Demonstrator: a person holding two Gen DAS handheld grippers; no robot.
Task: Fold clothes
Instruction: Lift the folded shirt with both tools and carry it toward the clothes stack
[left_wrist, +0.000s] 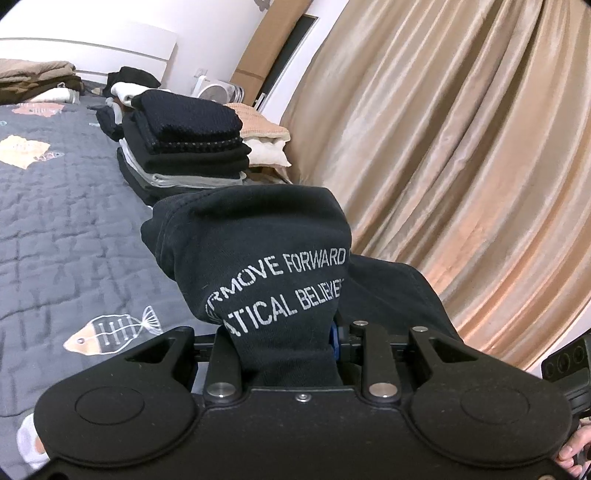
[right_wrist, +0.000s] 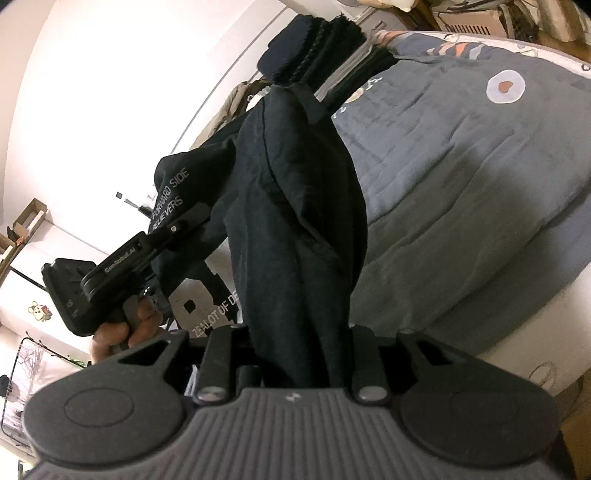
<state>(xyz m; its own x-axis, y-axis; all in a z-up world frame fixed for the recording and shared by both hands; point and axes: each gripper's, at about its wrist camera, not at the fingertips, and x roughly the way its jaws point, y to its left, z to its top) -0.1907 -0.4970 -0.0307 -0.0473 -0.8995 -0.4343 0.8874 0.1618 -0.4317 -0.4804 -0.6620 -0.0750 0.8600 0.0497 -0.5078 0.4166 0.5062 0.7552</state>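
One black garment (left_wrist: 273, 273) with white lettering hangs in the air between two grippers, above a grey quilted bedspread (left_wrist: 66, 206). The left gripper (left_wrist: 284, 343) is clamped on a bunched fold bearing the printed words; the right gripper (right_wrist: 299, 354) is clamped on another gathered part of the same cloth. In the right wrist view, a hand (right_wrist: 122, 328) holds the left tool's handle. One stack of folded clothes (left_wrist: 188, 144) sits on the bed beyond, dark pieces with at least one pale layer. One tan curtain (left_wrist: 461, 147) hangs alongside.
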